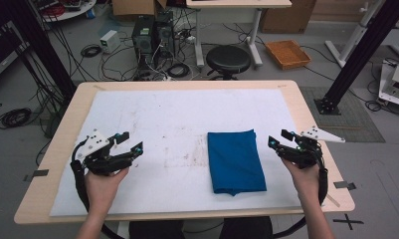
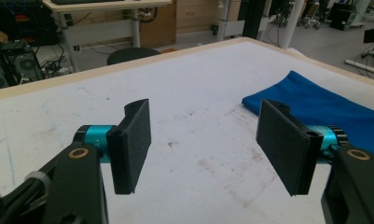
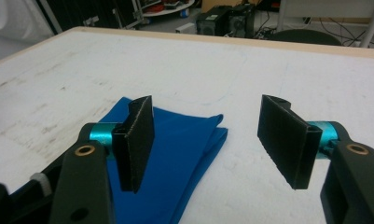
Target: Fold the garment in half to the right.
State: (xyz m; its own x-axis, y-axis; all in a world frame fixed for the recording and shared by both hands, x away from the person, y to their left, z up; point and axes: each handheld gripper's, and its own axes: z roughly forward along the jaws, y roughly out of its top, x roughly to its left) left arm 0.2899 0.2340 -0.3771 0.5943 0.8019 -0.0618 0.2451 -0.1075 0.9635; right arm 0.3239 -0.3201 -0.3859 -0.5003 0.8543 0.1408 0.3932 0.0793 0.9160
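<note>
Cloth (image 1: 235, 161): a blue folded rectangle, lying flat on the right half of the surface (image 1: 152, 102), its long side running near to far. Its far edge is straight and its near edge is a little uneven, with a small fold at the near left corner. In the right gripper view the cloth (image 3: 175, 154) shows layered edges at its far corner, soft and matte.

A white sheet (image 1: 162, 134) covers most of the surface, smudged with faint brown marks left of the cloth; a pale wooden rim shows around it.

The right gripper (image 1: 278, 139) is just right of the cloth, apart from it, jaws spread wide with nothing between them. The left gripper (image 1: 130, 142) is well left of the cloth, over bare sheet, jaws likewise released and empty. Nothing stands between either gripper and the cloth. The jaw pads are flat, black and rough-textured on teal mounts.

Beyond the far edge stand a black stool (image 1: 229, 59), computer towers (image 1: 152, 32) amid tangled cables, and an orange tray (image 1: 288, 54) on the floor. The person's forearms are cut off by the near edge of the high view.
</note>
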